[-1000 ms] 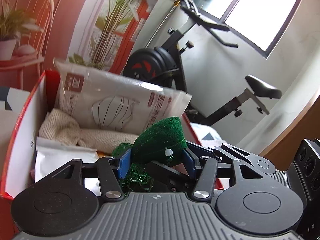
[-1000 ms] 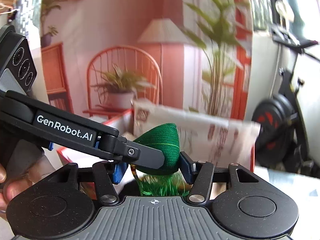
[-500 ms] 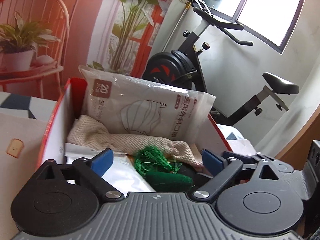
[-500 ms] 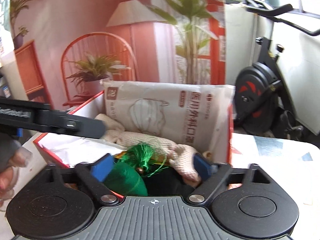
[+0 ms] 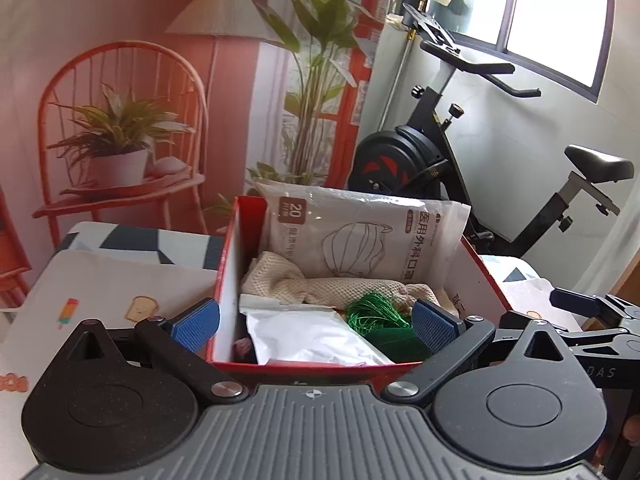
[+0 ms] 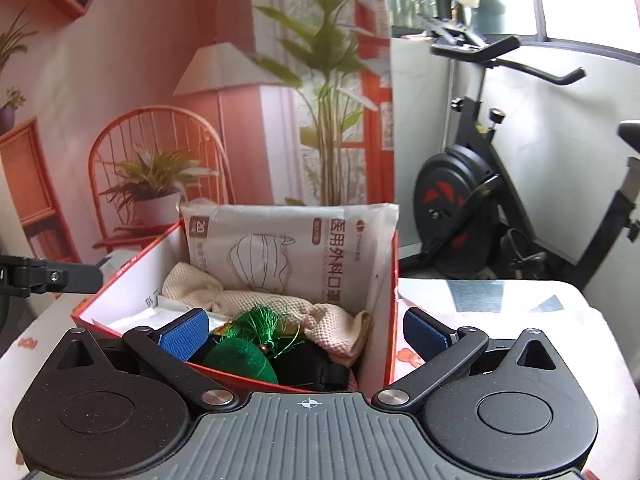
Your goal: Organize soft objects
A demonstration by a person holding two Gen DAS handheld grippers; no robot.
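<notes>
A second ago both grippers pinched the green tasselled pouch (image 6: 240,360); now it lies in the red box (image 6: 380,300), at the near edge towards its right corner, tassel pointing at the far wall. The left gripper (image 5: 316,320) and right gripper (image 6: 304,334) are opening, nothing between them; the right one stands nearer the pouch.

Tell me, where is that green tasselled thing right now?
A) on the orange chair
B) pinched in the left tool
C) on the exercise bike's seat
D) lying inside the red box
D: the green tasselled thing lies in the red box beside the cream cloth, and both tools stand open with nothing held.
</notes>
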